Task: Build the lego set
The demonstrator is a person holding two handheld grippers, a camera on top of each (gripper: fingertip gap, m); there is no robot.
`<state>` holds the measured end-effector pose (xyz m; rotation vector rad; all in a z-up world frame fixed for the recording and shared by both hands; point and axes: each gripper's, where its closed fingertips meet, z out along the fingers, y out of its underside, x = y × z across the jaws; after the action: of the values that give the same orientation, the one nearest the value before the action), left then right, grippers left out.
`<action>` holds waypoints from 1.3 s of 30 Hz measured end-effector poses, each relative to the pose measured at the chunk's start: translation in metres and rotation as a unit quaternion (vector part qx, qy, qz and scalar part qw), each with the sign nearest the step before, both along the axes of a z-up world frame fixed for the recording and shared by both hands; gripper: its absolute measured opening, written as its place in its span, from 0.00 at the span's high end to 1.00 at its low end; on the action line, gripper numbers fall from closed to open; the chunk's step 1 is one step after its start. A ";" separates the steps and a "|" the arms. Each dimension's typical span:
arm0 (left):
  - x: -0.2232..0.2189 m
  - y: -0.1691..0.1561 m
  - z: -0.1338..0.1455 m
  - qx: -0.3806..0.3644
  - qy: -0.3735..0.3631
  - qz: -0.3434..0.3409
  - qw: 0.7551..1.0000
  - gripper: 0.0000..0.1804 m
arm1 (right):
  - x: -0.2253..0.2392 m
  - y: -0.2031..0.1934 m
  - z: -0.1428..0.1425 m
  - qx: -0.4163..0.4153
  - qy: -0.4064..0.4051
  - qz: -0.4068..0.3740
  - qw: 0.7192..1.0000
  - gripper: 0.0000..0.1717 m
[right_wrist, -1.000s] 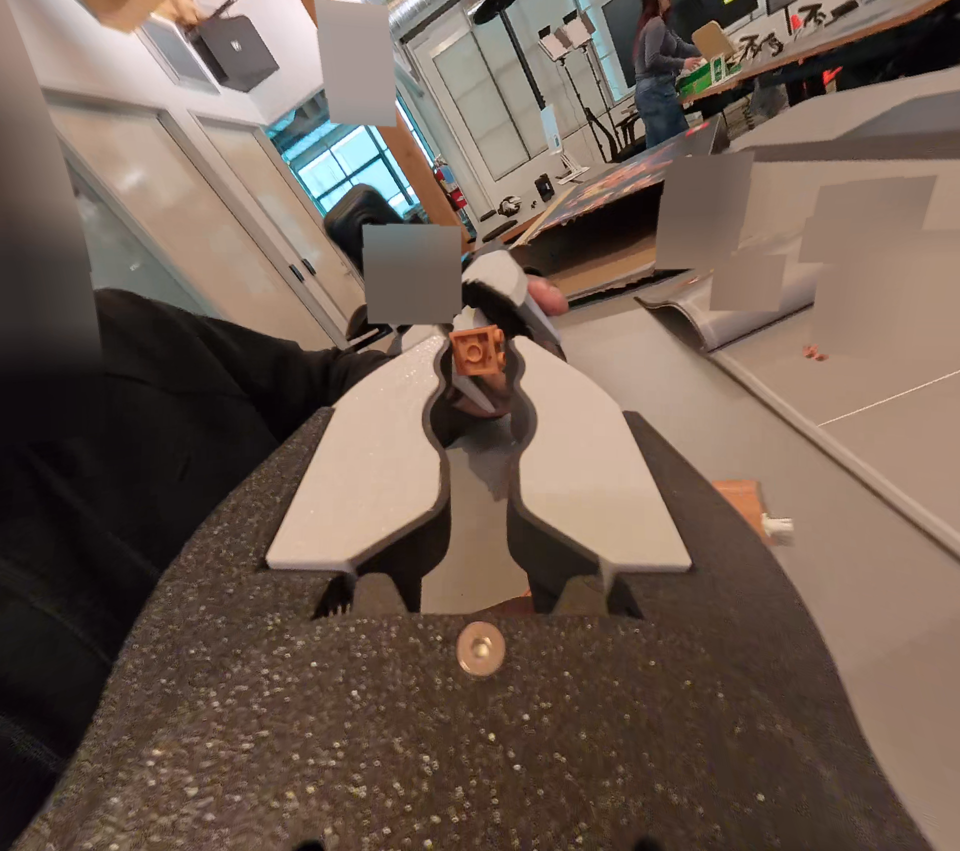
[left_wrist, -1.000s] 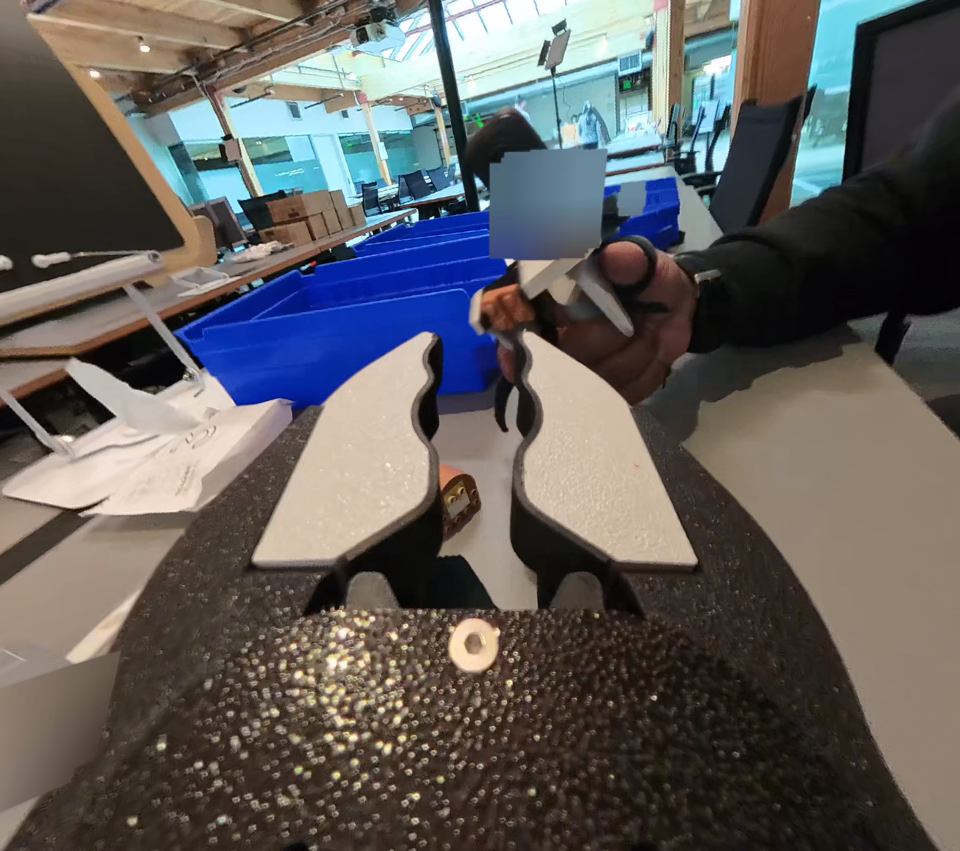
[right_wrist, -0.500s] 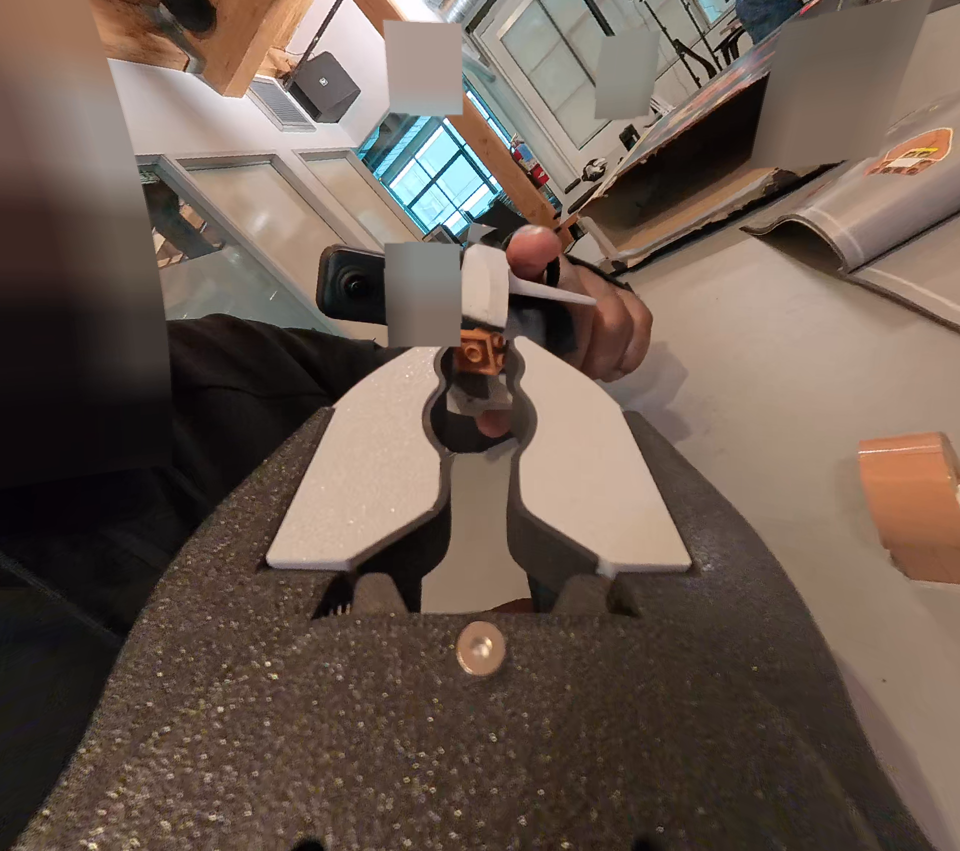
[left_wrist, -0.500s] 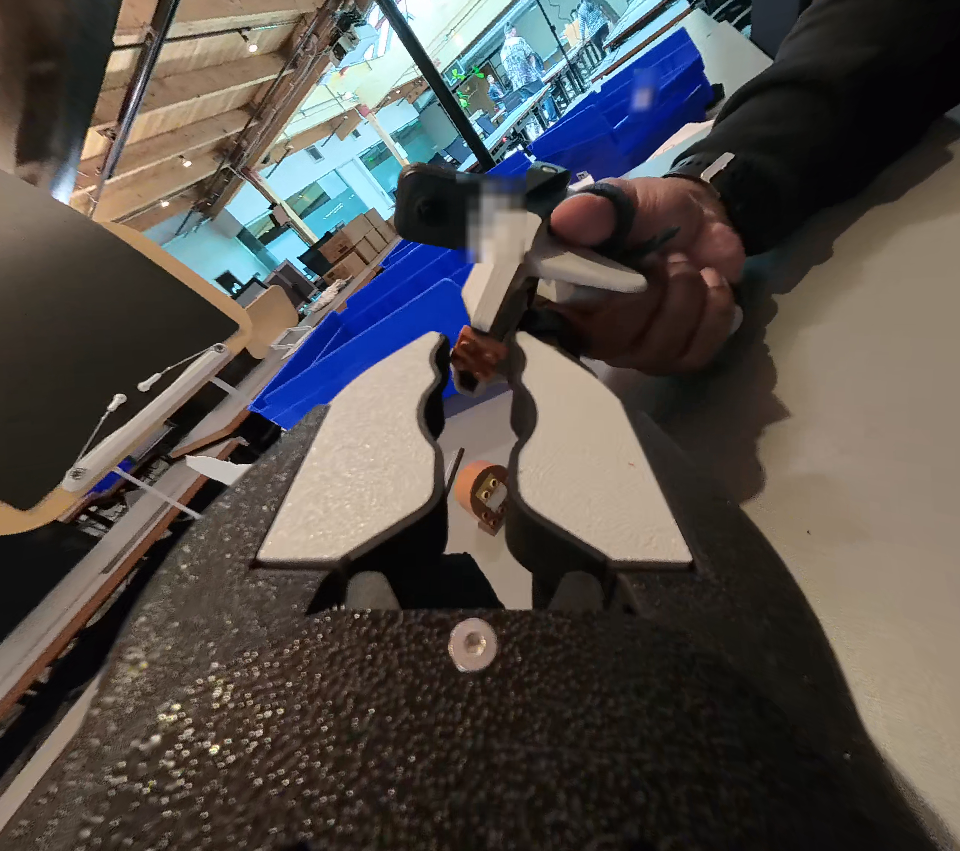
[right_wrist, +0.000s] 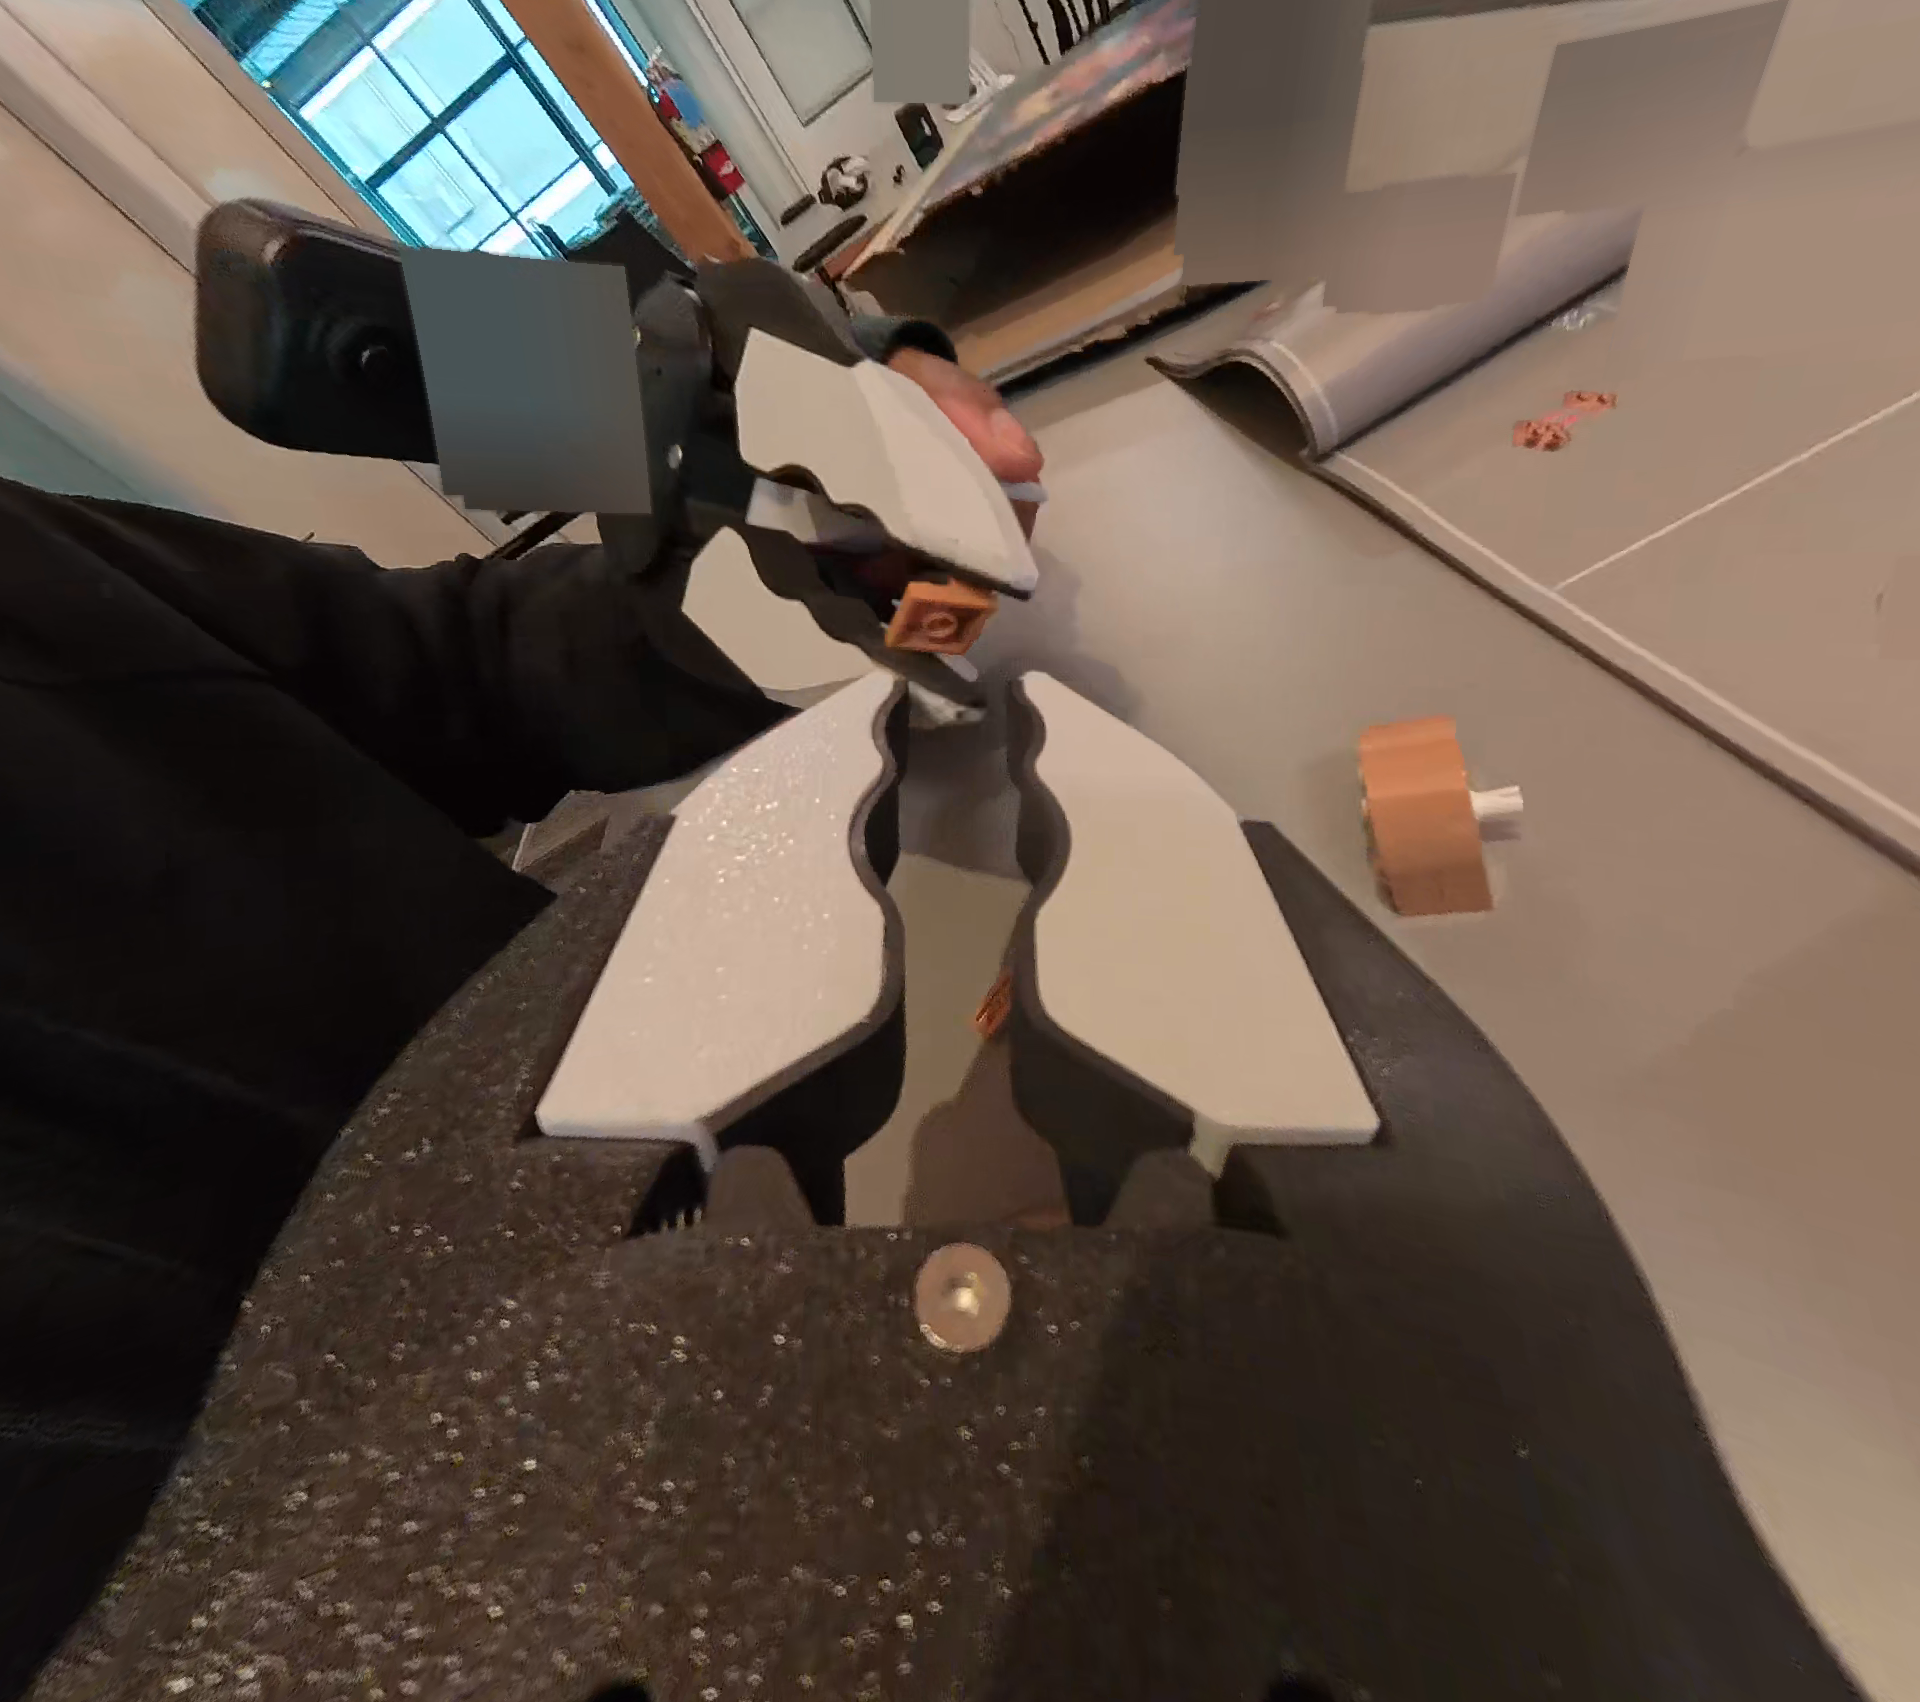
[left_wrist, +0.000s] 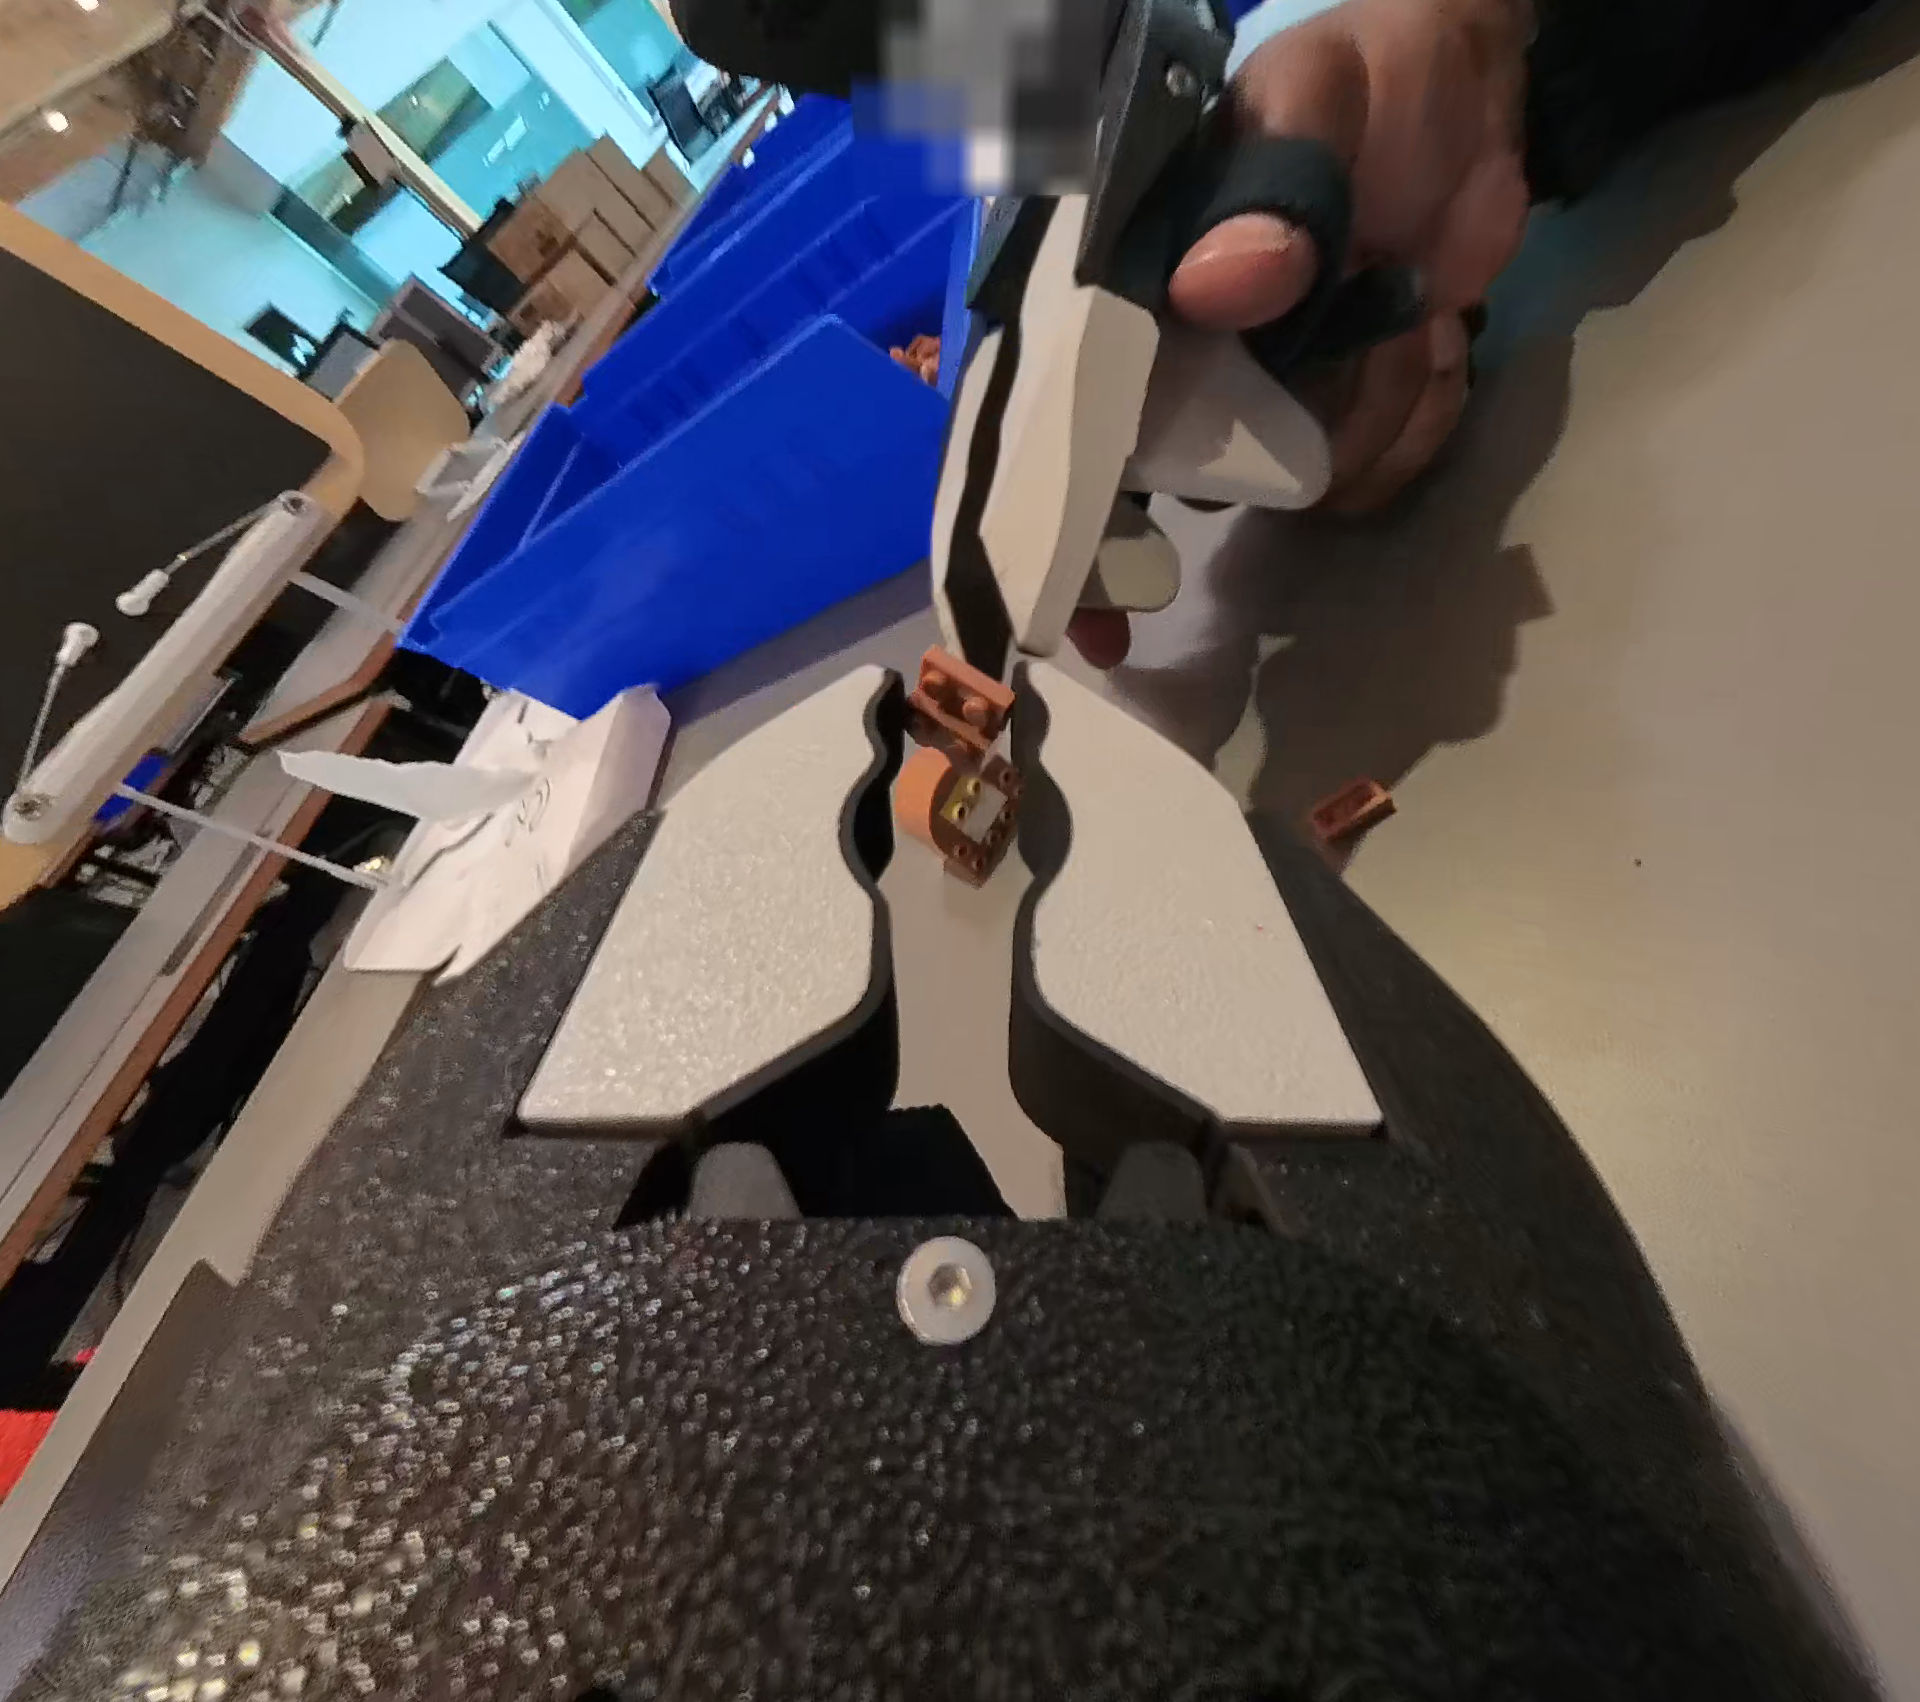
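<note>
- Blue bins stand in a row beyond my left tool, at the table's far edge.
- White papers lie just beside them.
- An open grey booklet lies ahead of my right tool, near a cardboard box.

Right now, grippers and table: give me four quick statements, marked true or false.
1. The left gripper grips a small brown brick at its fingertips. True.
2. The right gripper holds the round tan piece. False: the piece lies on the table, off to the gripper's right and apart from it.
3. Blue bins stand beyond the left gripper. True.
4. The open booklet lies inside a blue bin. False: it lies on the table.
</note>
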<state>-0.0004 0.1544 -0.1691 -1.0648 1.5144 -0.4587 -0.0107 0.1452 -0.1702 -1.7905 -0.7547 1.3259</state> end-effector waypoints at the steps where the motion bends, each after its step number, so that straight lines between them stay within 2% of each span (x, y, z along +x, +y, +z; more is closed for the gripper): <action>1: 0.000 0.002 -0.003 -0.001 0.008 0.004 1.000 0.89 | -0.001 0.000 -0.003 -0.008 -0.005 -0.001 1.000 0.90; 13: 0.002 0.006 -0.026 0.007 0.055 0.025 0.998 0.89 | 0.000 0.006 -0.014 -0.042 -0.026 -0.017 0.999 0.86; 28: 0.007 0.001 -0.028 0.056 0.075 0.040 0.995 0.89 | -0.004 0.002 -0.022 -0.053 -0.054 -0.007 0.997 0.90; 35: 0.004 -0.006 -0.021 0.029 0.044 0.002 0.999 0.86 | 0.000 0.000 -0.014 -0.087 -0.009 0.018 0.996 0.90; 39: 0.001 -0.015 -0.015 -0.007 0.013 -0.045 0.999 0.83 | 0.000 -0.016 0.001 -0.130 0.059 0.095 0.985 0.90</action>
<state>0.0005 0.1396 -0.1838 -1.0196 1.5902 -0.5205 -0.0111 0.1291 -0.1695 -1.8556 -0.7277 1.7069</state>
